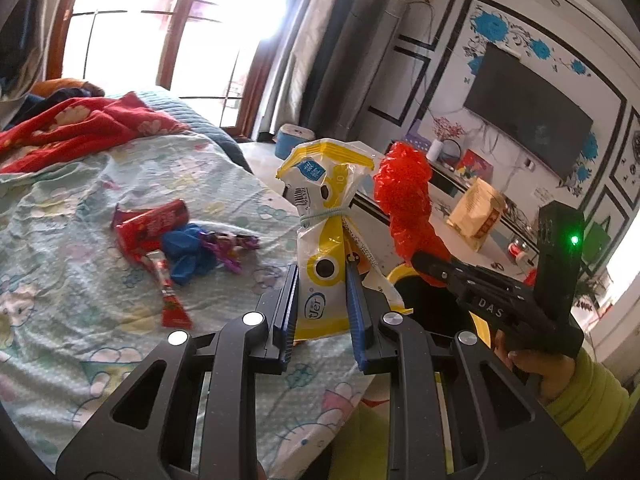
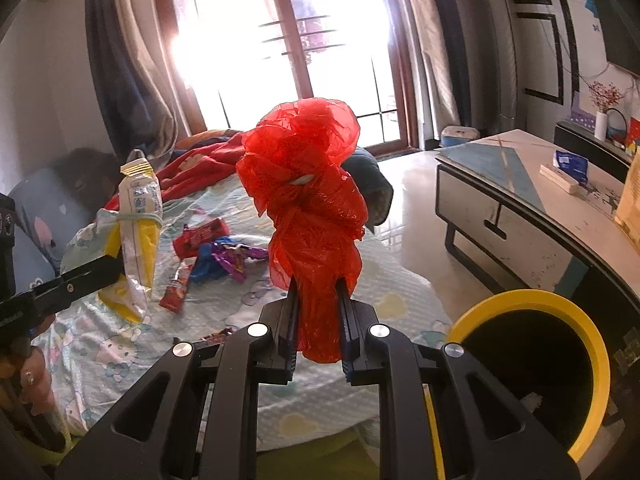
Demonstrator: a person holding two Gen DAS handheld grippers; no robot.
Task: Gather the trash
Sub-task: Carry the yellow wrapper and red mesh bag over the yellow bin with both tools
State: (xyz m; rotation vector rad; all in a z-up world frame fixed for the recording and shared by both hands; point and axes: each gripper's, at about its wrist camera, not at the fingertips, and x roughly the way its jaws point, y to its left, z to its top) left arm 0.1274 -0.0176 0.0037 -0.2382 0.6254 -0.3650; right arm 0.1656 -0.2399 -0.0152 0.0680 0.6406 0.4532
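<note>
My left gripper [image 1: 322,276] is shut on a yellow and white snack bag [image 1: 326,216] tied with a rubber band, held upright above the bed edge; the bag also shows in the right wrist view [image 2: 138,216]. My right gripper [image 2: 318,300] is shut on a crumpled red plastic bag [image 2: 308,200], also seen in the left wrist view [image 1: 404,188]. A yellow-rimmed bin [image 2: 536,364] stands low at the right, beside the bed. Red wrappers [image 1: 152,228], blue plastic [image 1: 184,252] and purple wrappers [image 1: 228,248] lie on the bedsheet.
A patterned bedsheet [image 1: 80,280] covers the bed, with a red blanket [image 1: 80,124] at its far end. A low table [image 2: 520,208] stands to the right across a strip of floor. A TV [image 1: 528,116] hangs on the wall.
</note>
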